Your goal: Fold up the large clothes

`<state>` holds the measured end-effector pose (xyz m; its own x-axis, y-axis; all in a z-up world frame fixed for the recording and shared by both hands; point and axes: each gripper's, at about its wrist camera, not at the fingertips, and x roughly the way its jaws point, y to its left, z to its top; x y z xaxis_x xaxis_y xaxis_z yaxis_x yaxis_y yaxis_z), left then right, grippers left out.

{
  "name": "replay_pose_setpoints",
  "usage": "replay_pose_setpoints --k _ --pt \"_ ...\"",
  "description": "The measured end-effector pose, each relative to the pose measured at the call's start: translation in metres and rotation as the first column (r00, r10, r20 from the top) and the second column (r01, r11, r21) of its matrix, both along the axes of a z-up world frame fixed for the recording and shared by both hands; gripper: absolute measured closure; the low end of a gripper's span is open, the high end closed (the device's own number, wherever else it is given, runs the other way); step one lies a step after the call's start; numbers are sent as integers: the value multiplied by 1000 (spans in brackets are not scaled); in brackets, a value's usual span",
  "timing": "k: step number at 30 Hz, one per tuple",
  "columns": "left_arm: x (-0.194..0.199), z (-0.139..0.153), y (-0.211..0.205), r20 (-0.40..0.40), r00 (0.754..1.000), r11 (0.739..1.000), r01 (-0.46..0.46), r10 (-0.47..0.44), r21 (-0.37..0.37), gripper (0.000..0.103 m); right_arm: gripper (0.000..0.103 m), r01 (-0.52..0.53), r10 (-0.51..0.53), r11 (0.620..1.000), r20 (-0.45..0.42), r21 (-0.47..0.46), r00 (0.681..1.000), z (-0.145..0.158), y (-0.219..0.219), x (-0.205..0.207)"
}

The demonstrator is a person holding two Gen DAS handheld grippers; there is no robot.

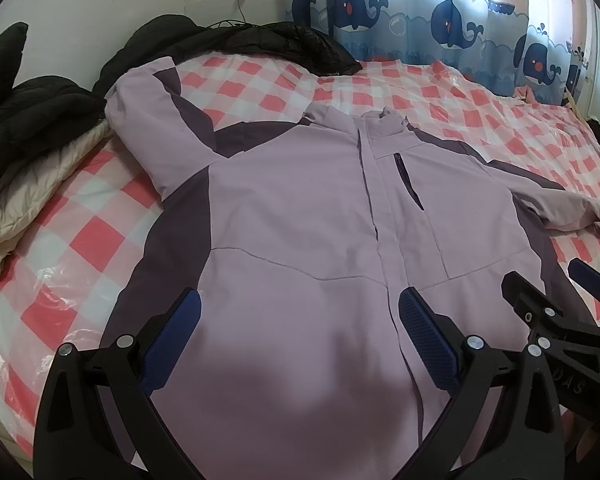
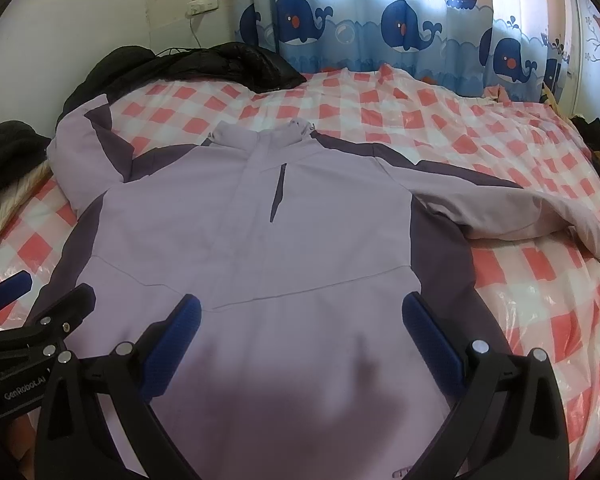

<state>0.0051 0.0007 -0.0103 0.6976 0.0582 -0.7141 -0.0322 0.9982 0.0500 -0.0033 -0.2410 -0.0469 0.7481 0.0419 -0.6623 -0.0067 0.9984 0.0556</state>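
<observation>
A lilac jacket (image 1: 300,208) with dark purple side panels lies flat, front up and zipped, on the checked bed; it also shows in the right wrist view (image 2: 260,216). Its left sleeve (image 1: 152,128) points up and away, its right sleeve (image 2: 520,212) stretches out to the right. My left gripper (image 1: 300,312) is open and empty above the jacket's lower front. My right gripper (image 2: 302,316) is open and empty above the lower front too, and shows in the left wrist view (image 1: 540,280) at the right. The left gripper appears at the left edge of the right wrist view (image 2: 40,296).
The bed (image 1: 460,104) has a pink and white checked cover under clear plastic. Black garments (image 1: 236,40) are heaped at the headboard wall, and a black and cream quilted pile (image 1: 28,152) lies at the left. A whale-print curtain (image 2: 400,28) hangs behind the bed.
</observation>
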Motion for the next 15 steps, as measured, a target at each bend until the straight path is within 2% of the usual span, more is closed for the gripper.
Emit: replay_pose_setpoints --k 15 --pt "0 0 -5 -9 1000 1000 5 -5 -7 8 6 7 -7 1000 -8 15 1000 1 -6 3"
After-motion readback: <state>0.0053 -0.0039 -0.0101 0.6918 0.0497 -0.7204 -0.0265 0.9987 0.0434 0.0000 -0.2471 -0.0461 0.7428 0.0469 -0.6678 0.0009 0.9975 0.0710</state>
